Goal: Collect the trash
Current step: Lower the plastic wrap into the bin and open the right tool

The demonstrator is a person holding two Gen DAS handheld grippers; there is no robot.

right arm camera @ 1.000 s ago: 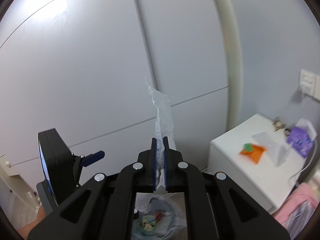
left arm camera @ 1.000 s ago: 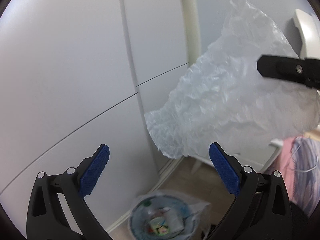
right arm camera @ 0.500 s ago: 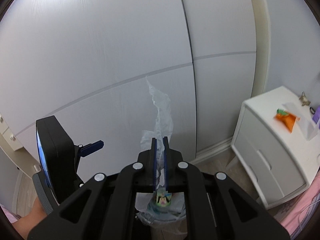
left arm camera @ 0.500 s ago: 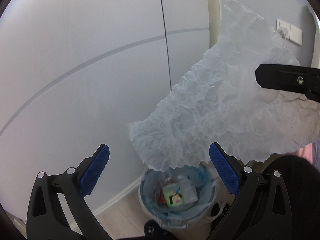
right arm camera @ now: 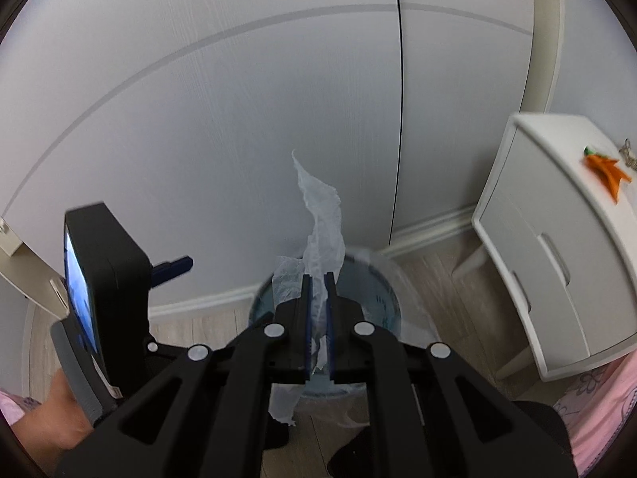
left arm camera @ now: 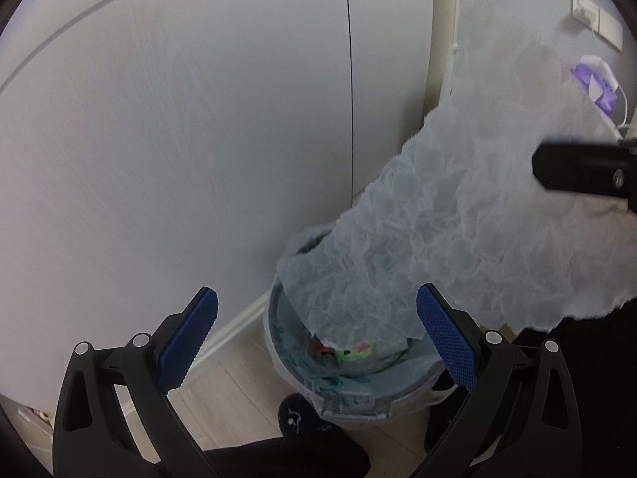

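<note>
Your crumpled white tissue sheet (right arm camera: 321, 235) is pinched between the blue pads of your right hand-held gripper (right arm camera: 317, 318), one end standing up past the fingertips and the other hanging down between the arms. In the left wrist view the same sheet (left arm camera: 458, 231) spreads wide, its lower edge dipping over the open mouth of the trash bin (left arm camera: 346, 394). The bin stands on the wood floor (left arm camera: 223, 398) close to the grey wardrobe doors (left arm camera: 179, 139) and their baseboard; it is lined with a clear bag and holds colourful wrappers, whose print is too blurred to read. Your left hand-held gripper (left arm camera: 317, 338) is spread wide with nothing between its pads, hovering above the bin's near rim. To the right, a white nightstand (right arm camera: 557, 247) carries an orange scrap (right arm camera: 607, 169) on its top.
</note>
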